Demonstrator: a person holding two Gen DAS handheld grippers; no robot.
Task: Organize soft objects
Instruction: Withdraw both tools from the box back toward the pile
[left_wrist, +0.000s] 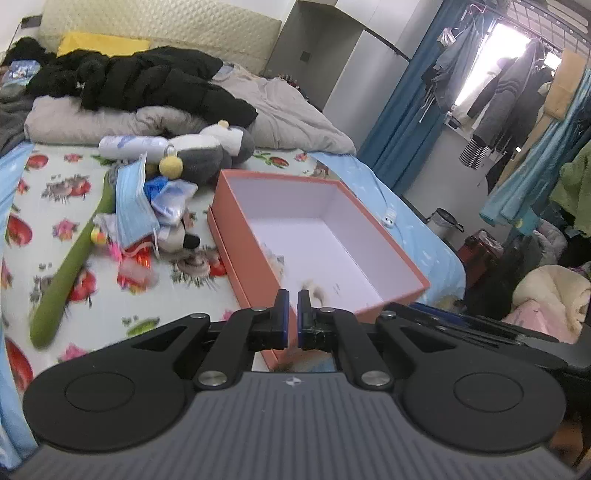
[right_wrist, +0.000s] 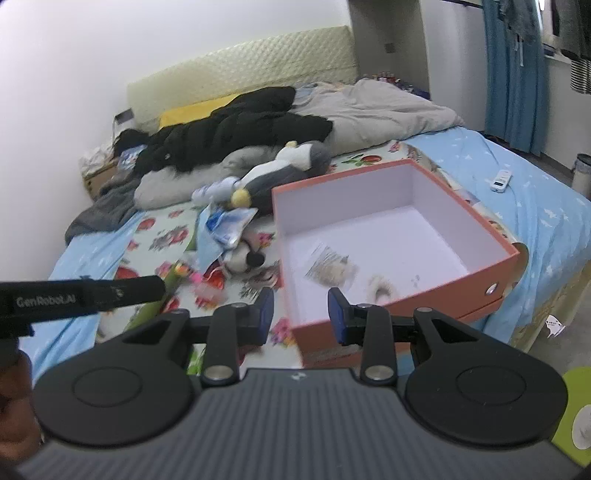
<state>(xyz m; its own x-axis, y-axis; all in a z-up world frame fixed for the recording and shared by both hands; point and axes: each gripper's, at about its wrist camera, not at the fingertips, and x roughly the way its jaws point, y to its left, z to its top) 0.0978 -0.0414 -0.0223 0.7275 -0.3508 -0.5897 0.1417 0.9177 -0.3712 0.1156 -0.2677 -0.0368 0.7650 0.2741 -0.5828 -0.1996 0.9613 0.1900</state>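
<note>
While the left hand-held gripper (left_wrist: 293, 302) is closed empty, the right (right_wrist: 301, 301) gapes partway, empty.

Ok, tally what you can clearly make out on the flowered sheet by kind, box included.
Orange box: 1
Blue face mask: 1
Green long plush: 1
Grey-and-white penguin plush: 1
White bottle: 1
Total: 5

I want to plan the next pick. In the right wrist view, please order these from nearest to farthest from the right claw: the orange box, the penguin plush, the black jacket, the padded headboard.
From the right claw, which is open and empty:
1. Orange box, just ahead, slightly right.
2. Penguin plush, behind the box, ahead-left.
3. Black jacket, farther back on the grey quilt.
4. Padded headboard, against the wall, farthest.
</note>
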